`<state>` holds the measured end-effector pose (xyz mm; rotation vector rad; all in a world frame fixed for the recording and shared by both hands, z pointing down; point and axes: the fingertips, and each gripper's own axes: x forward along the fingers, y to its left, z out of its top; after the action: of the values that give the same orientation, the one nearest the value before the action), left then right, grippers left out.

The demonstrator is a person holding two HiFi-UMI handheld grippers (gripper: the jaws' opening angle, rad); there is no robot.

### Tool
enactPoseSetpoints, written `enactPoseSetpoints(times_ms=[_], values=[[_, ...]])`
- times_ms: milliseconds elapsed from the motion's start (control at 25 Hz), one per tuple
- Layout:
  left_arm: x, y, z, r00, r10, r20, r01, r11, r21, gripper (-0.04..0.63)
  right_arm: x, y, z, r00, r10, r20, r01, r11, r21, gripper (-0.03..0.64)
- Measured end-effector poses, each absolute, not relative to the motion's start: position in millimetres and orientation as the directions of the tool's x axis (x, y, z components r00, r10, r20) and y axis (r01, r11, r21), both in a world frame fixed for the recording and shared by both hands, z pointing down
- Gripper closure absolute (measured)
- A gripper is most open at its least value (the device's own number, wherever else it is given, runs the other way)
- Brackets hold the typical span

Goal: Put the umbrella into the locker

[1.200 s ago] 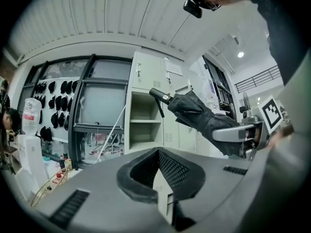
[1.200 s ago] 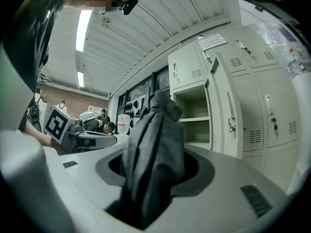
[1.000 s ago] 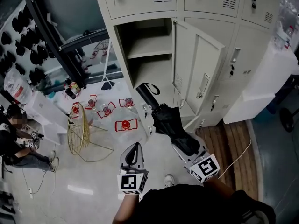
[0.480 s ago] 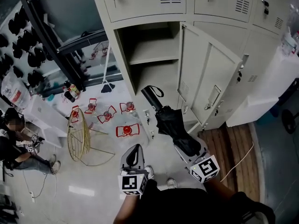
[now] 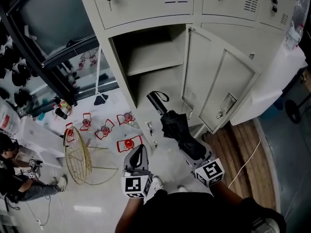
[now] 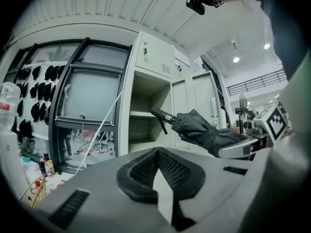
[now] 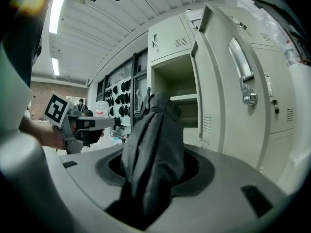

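A: Facing open locker [image 5: 146,57], door [image 5: 214,76] swung out to the right?
B: Yep. Folded umbrella [image 5: 176,129] just outside, handle twd the opening, clamped in R claw [image 5: 192,150]. L claw [image 5: 138,153] pinched shut, empty, beside it

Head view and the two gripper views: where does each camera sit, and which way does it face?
Head view: on the person's head, steeply down at the open locker; shows left tongs, right tongs clamping the umbrella, and the torso.
Left gripper view: on the left tongs, roughly level along closed, empty jaws toward the locker; torso at upper right.
Right gripper view: on the right tongs, along the clamped umbrella toward the locker; a hand on the left tongs.
Shared: all three show locker and umbrella.
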<state>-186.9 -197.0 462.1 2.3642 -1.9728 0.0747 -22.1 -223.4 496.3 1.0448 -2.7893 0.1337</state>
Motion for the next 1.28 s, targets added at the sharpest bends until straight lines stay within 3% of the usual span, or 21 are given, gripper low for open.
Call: enactPoseSetpoints(times_ms=[840,1280], values=[[-241.7,-259.7,466.2,0.345,-0.935,0.084,-0.939,-0.344,0.026,0.598,-70.4,-291.7,518.4,-0.546,-0.780,0.307,-0.809,0.585,0.048,0.400],[-256.4,-270.6,462.2,0.359,-0.928,0.097,-0.928,-0.366,-0.072,0.598,-97.4,-355.0,516.0,-0.482,-0.811,0.332,-0.837,0.539,0.099,0.400]])
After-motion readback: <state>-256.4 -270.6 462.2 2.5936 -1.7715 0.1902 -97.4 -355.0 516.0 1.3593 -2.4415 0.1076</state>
